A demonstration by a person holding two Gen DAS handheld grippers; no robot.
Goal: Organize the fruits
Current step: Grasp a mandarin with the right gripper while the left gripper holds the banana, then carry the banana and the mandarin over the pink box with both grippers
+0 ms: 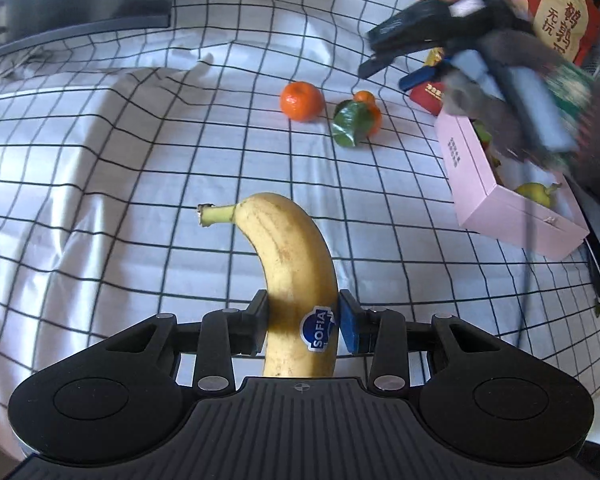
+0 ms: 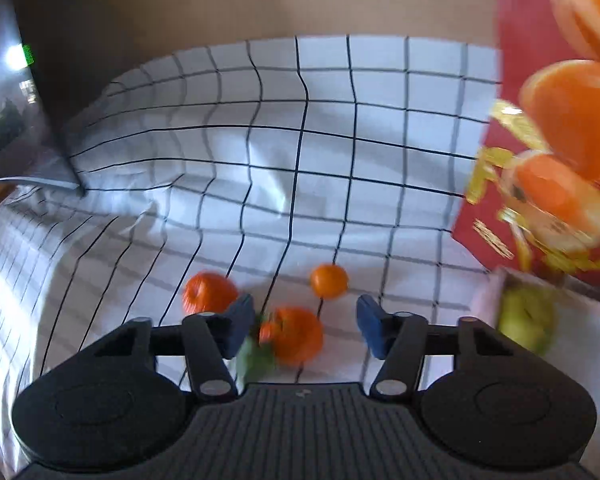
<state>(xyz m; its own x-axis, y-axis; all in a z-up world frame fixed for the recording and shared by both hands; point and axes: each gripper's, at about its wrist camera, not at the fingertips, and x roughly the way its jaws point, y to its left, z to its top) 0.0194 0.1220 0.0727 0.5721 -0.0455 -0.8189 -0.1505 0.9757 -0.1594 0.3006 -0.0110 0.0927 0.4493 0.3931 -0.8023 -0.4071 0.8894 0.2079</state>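
Black ribbed claw housing, blue pads, silver pivot screws, round side lobes

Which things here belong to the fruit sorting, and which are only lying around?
Job:
- banana, held in the left gripper
- three mandarins
- pink box
- right gripper, jaws open

Lying about:
- red carton
- checked cloth

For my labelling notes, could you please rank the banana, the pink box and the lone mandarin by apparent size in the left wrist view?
1. banana, held in the left tongs, so nearness inflates it; the pink box may really be larger.
2. pink box.
3. lone mandarin.
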